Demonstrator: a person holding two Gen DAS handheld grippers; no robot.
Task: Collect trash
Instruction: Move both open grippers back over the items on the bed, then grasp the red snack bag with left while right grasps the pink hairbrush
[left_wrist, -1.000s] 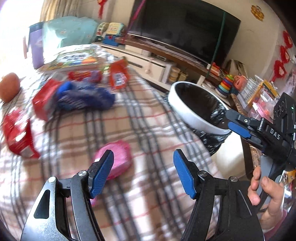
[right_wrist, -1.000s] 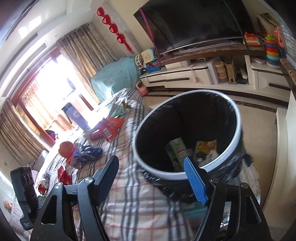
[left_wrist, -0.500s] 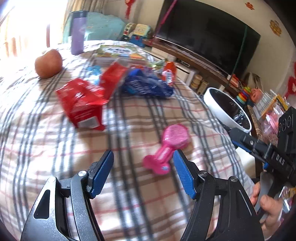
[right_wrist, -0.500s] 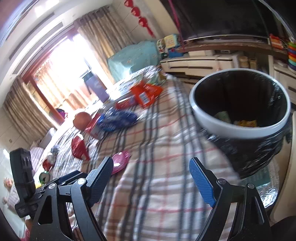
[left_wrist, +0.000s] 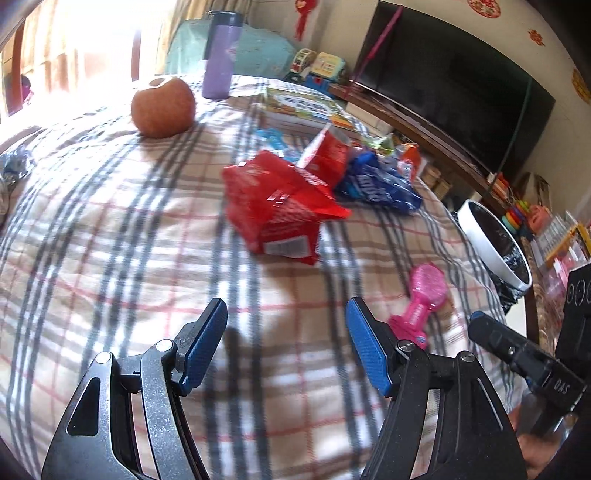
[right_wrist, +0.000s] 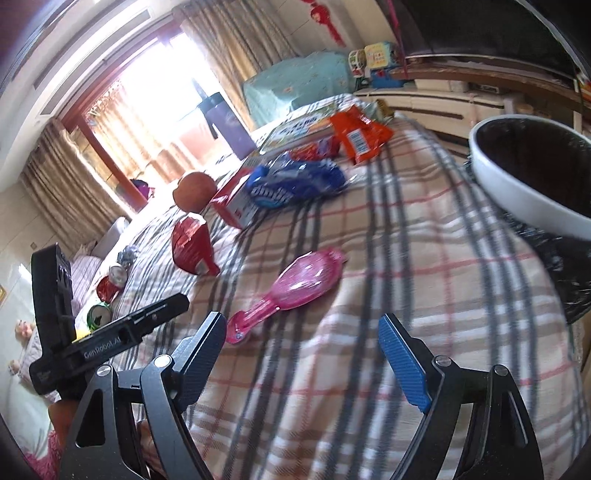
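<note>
Swung away from bin (right_wrist: 532, 177) toward plaid bed; right gripper (right_wrist: 306, 354) just widened, left gripper (left_wrist: 286, 343) apart, both empty. Between pickups; next: reach red wrapper (left_wrist: 277, 206) ahead.

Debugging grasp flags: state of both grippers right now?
left gripper: open, nothing between the jaws.
right gripper: open, jaws have just been opening, nothing between them.

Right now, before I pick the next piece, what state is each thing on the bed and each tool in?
Left tool: open, empty.
Right tool: open, empty.
Trash bin: upright, uncovered, black liner in.
Red snack bag: crumpled, lying on the bedspread.
Blue wrapper: crumpled, lying flat.
Orange wrapper: lying flat.
Pink hairbrush: lying flat, clear of both tools.
Apple: resting whole.
Purple bottle: upright, capped.
</note>
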